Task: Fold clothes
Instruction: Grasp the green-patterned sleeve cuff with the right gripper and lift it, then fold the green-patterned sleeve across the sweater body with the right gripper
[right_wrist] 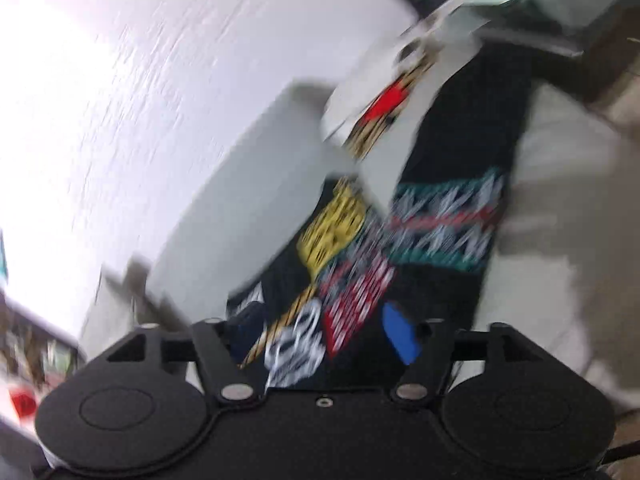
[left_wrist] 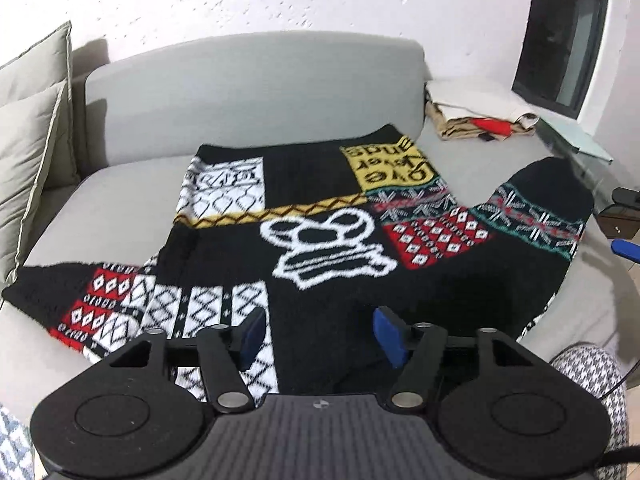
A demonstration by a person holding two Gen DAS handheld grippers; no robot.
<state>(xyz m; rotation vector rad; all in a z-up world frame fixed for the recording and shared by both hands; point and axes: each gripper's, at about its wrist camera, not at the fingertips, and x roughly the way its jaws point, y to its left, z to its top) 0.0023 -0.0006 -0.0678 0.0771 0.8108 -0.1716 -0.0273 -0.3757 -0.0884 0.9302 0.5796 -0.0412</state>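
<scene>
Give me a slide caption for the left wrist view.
Open left gripper above a patchwork knit sweater spread flat on a grey sofa, sleeves out.

Grey sofa seat [left_wrist: 120,184] with a low backrest along its far edge. A black patterned sweater [left_wrist: 304,216] lies spread flat across the middle of the seat, one sleeve reaching toward each side edge. Two pale cushions [left_wrist: 28,128] stand at the left edge; a tan bag [left_wrist: 476,120] lies at the far right corner.
</scene>
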